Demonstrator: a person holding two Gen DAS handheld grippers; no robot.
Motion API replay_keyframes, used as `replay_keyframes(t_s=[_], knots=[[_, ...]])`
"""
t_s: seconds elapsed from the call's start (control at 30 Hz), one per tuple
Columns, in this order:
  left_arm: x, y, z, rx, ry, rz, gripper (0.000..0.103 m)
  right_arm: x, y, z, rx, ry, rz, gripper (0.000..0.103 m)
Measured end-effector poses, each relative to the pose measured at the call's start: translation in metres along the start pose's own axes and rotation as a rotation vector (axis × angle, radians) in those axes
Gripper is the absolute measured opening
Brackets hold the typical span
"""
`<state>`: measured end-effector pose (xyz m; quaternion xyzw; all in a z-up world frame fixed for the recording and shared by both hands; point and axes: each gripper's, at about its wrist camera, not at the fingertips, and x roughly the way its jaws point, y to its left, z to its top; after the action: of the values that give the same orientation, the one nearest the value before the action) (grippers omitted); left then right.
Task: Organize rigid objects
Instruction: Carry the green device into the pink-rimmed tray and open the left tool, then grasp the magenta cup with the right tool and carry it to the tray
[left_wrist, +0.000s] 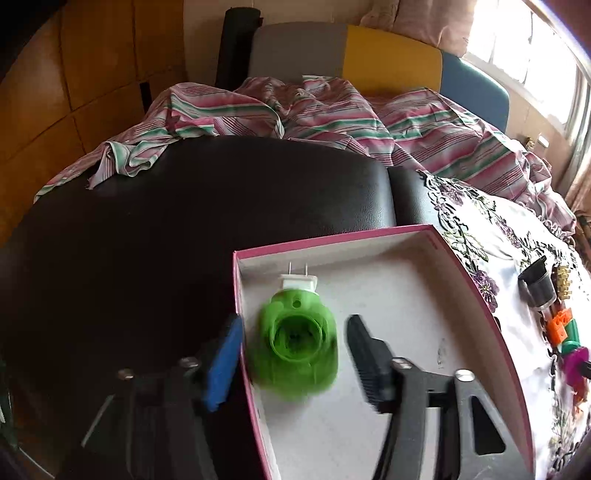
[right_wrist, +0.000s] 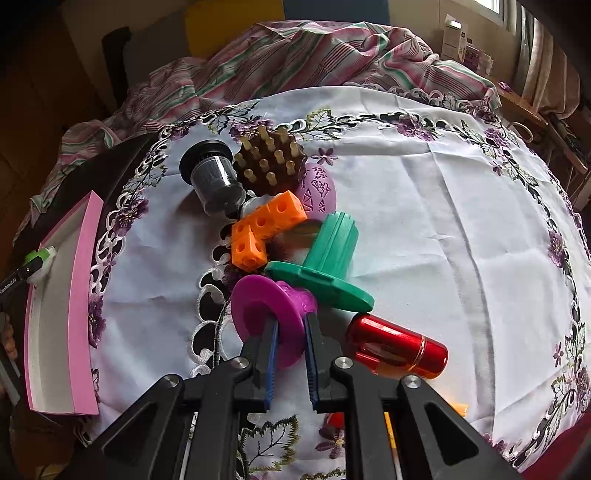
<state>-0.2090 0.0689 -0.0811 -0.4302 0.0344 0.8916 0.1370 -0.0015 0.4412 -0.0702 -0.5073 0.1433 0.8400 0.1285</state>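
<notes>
left gripper (left_wrist: 295, 363): jaws are spread wide at the left wall of the box, blue pad (left_wrist: 223, 365) outside that wall and black finger (left_wrist: 365, 363) over the box floor. Nothing is pinched; the green plug-in sits between them, clear of both pads and a bit blurred.

green plug-in (left_wrist: 298, 345): a green plastic body with a white two-prong plug at its far end, seen inside the box near the left wall.

box (left_wrist: 476, 291): shallow, pink-rimmed, white inside, parked half on a black padded surface (left_wrist: 184, 221) and half on the embroidered tablecloth (right_wrist: 424, 221). From the right wrist view it's seen at the far left edge.

pile of bits: a black cylindrical filter (right_wrist: 212, 181), brown peg disc (right_wrist: 271, 162), lilac oval piece (right_wrist: 319, 188), orange linked cubes (right_wrist: 264, 230) and a teal flanged spool (right_wrist: 327, 262) are bunched together on the cloth, touching or overlapping.

right gripper (right_wrist: 291, 343): closed tight on the rim of the purple flanged spool (right_wrist: 266, 314), which leans against the teal one.

red metal cylinder (right_wrist: 399, 347): lying on its side just right of the right gripper.

background: a striped sheet (left_wrist: 332, 118) is rumpled behind the table.
</notes>
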Motion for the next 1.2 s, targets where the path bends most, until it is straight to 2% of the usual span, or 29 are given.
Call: replay_keyframes(t_s=[0.07, 0.23, 0.33, 0.43, 0.67, 0.97, 1.2], knots=[[-0.006, 0.002, -0.002, -0.002, -0.020, 0.015, 0.073, 0.001, 0.001, 0.000, -0.006, 0.004, -0.003, 0.012], [-0.031, 0.007, -0.018, -0.004, -0.038, 0.032, 0.073, 0.001, 0.003, 0.000, -0.013, 0.006, -0.008, 0.012], [-0.050, 0.008, -0.035, -0.031, -0.036, 0.016, 0.073, 0.001, 0.004, 0.000, -0.022, 0.000, -0.012, 0.012], [-0.068, 0.002, -0.053, -0.026, -0.052, 0.032, 0.074, -0.001, 0.005, 0.000, -0.027, -0.010, -0.010, 0.012], [-0.099, -0.025, -0.081, 0.012, -0.065, 0.019, 0.077, -0.004, 0.012, -0.001, -0.055, -0.024, 0.002, 0.012], [-0.111, -0.033, -0.091, 0.014, -0.060, 0.013, 0.077, -0.013, 0.028, -0.004, -0.115, -0.062, 0.055, 0.012], [-0.116, -0.028, -0.095, -0.007, -0.063, 0.025, 0.077, -0.023, 0.049, -0.007, -0.151, -0.081, 0.134, 0.012]])
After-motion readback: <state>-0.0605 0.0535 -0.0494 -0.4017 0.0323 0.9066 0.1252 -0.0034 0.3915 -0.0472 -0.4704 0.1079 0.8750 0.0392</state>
